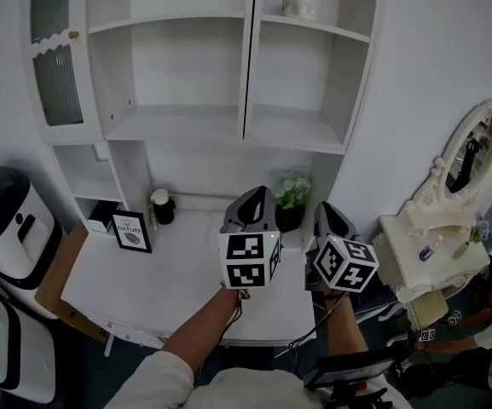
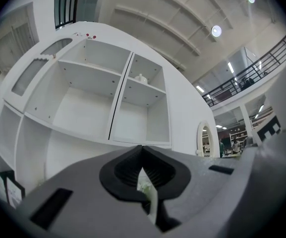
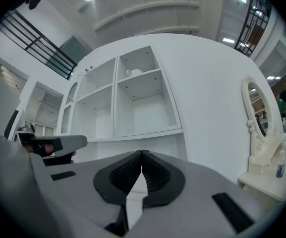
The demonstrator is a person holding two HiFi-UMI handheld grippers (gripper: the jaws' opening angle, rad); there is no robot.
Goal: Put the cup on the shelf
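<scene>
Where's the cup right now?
In the head view, the cup stands on the top shelf in the right-hand column of the cabinet, far above the potted plant on the desk.

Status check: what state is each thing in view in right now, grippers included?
Left gripper: shut, empty.
Right gripper: shut, empty.
White ceramic cup: upright on the top right shelf.
Black jar with white lid: upright, lid on.
Black-framed picture: standing upright.
Arched glass cabinet door: closed.
Green potted plant: upright.
</scene>
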